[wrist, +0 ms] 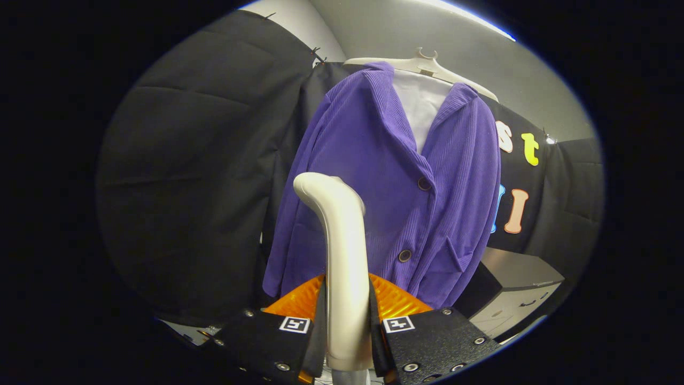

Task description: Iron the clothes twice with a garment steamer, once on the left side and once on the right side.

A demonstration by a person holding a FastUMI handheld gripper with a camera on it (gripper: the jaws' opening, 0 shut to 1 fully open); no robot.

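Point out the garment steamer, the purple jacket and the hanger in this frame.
garment steamer (344, 256): gripper view, white handle shaft clamped between both fingers.
purple jacket (454, 176): gripper view, front panel beside the upper button.
hanger (427, 64): gripper view, white neck under the hook.

Ribbed purple cloth jacket, glossy smooth cream plastic steamer, and matt black textured gripper jaws.

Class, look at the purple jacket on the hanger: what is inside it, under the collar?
A white garment shows inside the purple jacket at the open neck; below the top button it is covered. The gripper fingers clamp the steamer handle.
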